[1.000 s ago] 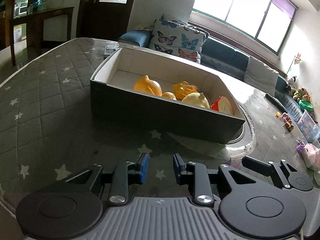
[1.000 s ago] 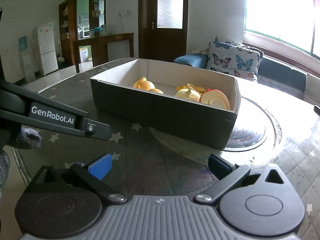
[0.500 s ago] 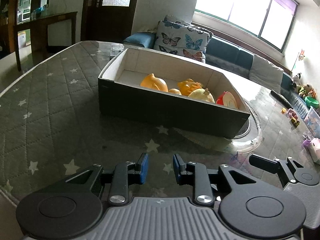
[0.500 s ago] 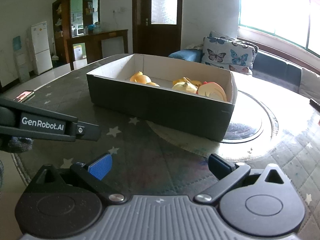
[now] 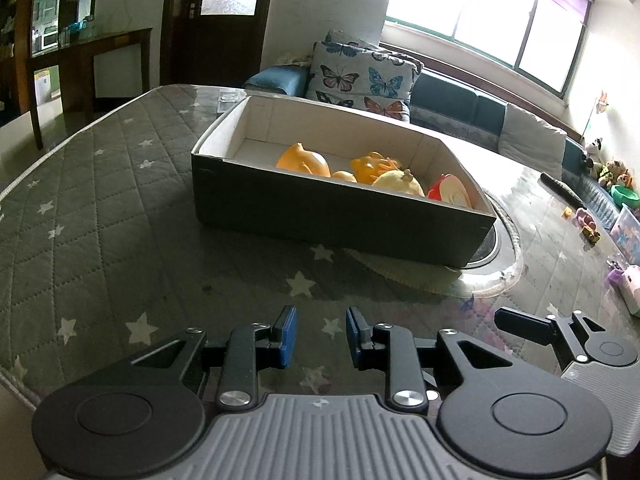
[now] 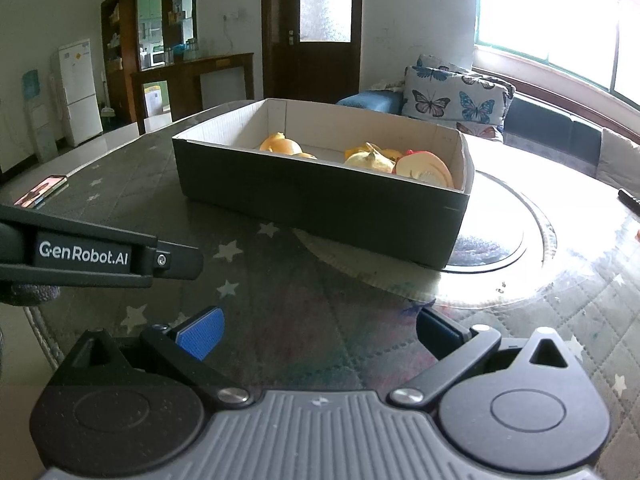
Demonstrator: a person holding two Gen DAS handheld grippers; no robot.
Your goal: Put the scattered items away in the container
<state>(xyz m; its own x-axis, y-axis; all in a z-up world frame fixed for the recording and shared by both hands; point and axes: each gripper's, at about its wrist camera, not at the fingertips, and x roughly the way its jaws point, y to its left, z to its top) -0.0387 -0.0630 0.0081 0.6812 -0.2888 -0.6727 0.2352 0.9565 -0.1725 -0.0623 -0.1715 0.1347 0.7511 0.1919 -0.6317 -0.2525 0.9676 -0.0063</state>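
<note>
With toys already in the box point(image 5: 320, 208), we held the left claw point(image 5: 318, 336) nearly together and empty, the right claw point(image 6: 320, 332) apart, judging a slow, clear retreat best.

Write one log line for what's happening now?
toys: in box | left hand-held gripper: shut, empty | right hand-held gripper: open, empty | both short of box

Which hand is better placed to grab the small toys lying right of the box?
Probably right: the right tongs stand open and empty, nearer the small toys; the left tongs are shut and farther left.
</note>
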